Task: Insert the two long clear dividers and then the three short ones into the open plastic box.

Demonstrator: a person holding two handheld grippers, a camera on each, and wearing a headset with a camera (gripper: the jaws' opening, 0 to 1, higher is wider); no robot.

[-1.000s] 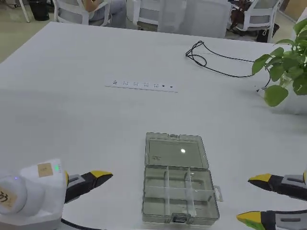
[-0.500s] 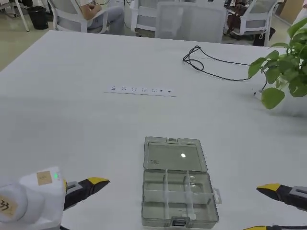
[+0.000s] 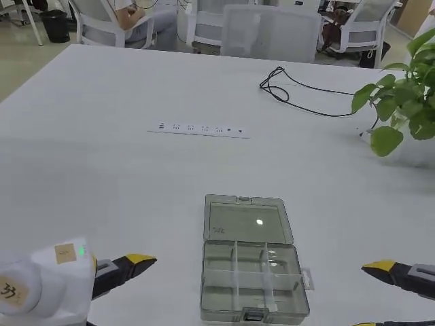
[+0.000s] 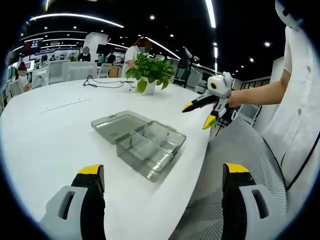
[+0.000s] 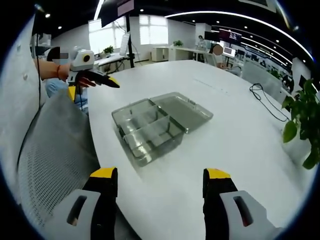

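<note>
Clear plastic box with lid pointing away; left gripper, right gripper jaws released, empty

Translucent grey rectangular plastic box lies open on white counter, near front edge. Hinged lid folded back flat. Clear plastic dividers stand upright inside, crossing, forming compartments.

Lower left of the head view: round white sticker on the white rear body of the left tongs, handwritten number, reads 33. Small tan square label on top of the same body: print too small to read. Power strip on the table, upper middle of the frame: dark marks along it, illegible.
</note>
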